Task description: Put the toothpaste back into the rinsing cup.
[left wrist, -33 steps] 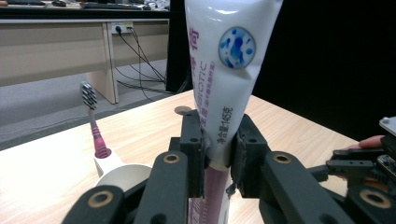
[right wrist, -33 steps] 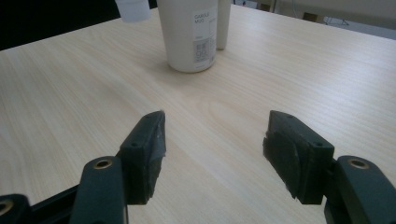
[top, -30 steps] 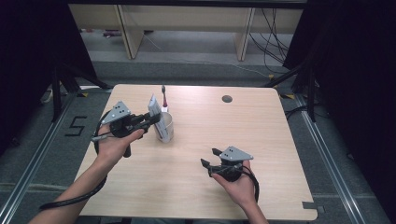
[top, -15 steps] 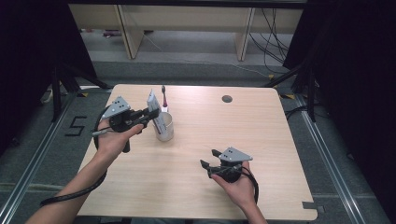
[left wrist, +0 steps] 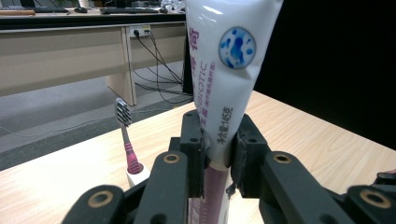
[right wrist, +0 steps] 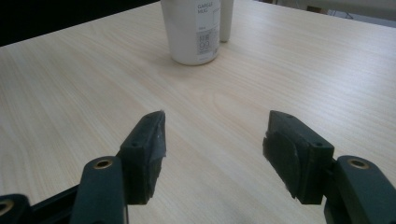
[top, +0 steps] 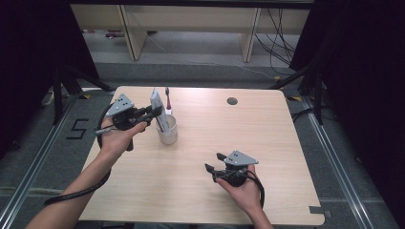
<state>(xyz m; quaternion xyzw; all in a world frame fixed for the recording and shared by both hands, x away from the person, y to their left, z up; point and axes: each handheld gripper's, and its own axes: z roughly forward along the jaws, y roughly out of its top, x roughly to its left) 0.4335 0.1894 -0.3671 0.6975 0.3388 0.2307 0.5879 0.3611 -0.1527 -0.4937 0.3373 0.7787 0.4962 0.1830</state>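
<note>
Left gripper (left wrist: 217,161) clamped on toothpaste tube (left wrist: 229,70) over mug (top: 168,130) | right gripper (right wrist: 212,154) apart, idle | we judge tube may tip mug.

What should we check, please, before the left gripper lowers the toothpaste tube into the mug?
1. Left gripper clamped on the toothpaste tube: ok.
2. Tube upright over the white mug: ok in the high view, though exact centring cannot be told.
3. Room inside the mug: cannot tell.
4. Toothbrush standing in its small holder, apart from the tube: ok.
5. Right gripper open, empty and away from the mug: ok.
</note>
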